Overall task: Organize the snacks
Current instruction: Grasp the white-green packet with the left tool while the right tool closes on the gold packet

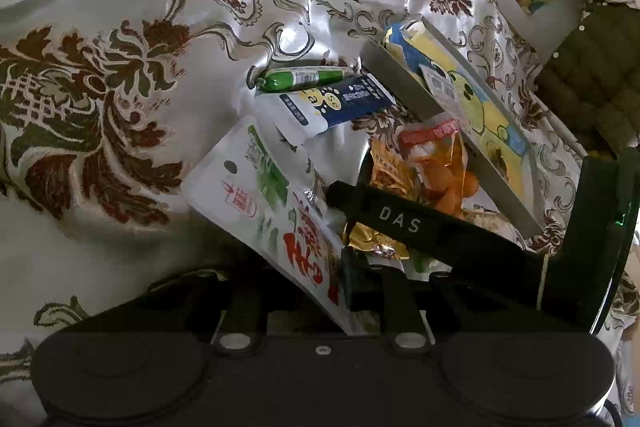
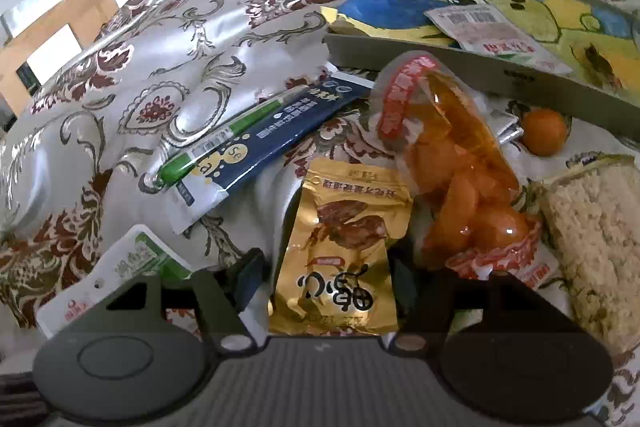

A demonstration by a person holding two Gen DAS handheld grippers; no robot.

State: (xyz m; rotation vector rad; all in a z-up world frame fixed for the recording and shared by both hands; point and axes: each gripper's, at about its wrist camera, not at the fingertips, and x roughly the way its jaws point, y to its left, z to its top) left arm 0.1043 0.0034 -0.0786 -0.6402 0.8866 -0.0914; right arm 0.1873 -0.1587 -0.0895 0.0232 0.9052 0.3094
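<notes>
Snacks lie on a floral cloth. My left gripper [image 1: 316, 279] is shut on a white pouch with red and green print [image 1: 276, 211], which also shows in the right wrist view [image 2: 120, 263]. My right gripper [image 2: 326, 267] stands open around a gold snack packet [image 2: 344, 247], with a finger on each side of it. The right gripper's black body [image 1: 420, 227] crosses the left wrist view over that gold packet [image 1: 368, 239]. A clear bag of orange pieces [image 2: 456, 183] lies just to the right. A navy sachet [image 2: 256, 147] and a green stick [image 1: 300, 79] lie further out.
A shallow grey tray [image 2: 460, 63] with a yellow and blue picture and one white packet [image 2: 492, 31] stands at the back right. A loose orange ball [image 2: 544, 131] and a pale rice-cake pack [image 2: 600, 235] lie at the right. A wooden chair [image 2: 60, 27] stands behind the cloth.
</notes>
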